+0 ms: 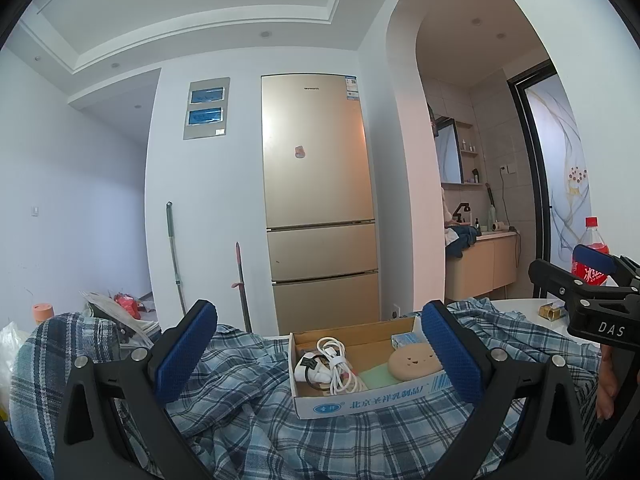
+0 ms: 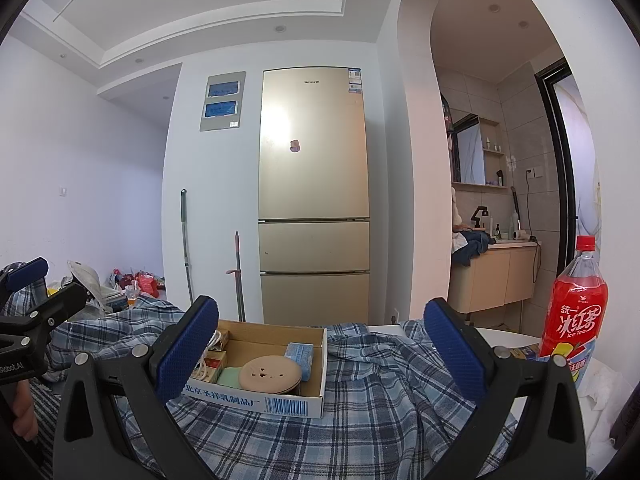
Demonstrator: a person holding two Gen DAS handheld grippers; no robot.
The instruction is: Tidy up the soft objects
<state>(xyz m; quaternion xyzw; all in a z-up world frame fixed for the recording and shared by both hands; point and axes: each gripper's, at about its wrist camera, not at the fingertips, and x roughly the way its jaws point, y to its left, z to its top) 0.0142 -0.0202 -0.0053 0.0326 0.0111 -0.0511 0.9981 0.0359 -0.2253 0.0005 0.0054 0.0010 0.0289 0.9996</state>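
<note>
A blue and white plaid shirt (image 1: 248,412) (image 2: 372,408) lies crumpled over the table and fills the bottom of both views. A shallow cardboard box (image 1: 362,400) (image 2: 280,402) rests on the cloth, holding a coiled white cable (image 1: 334,368), a round beige disc (image 1: 414,362) (image 2: 270,374) and a small blue packet (image 2: 299,354). My left gripper (image 1: 320,354) stands open just above the shirt, with the box between its blue pads. My right gripper (image 2: 322,354) is open too, hovering over the shirt to the right of the box. Neither holds anything.
A red ice tea bottle (image 2: 574,312) (image 1: 592,260) stands on the white table (image 2: 504,338) at the right. A gold fridge (image 1: 320,200) and two leaning mop handles (image 1: 176,256) are behind. Bags and clutter (image 2: 136,282) lie at the left.
</note>
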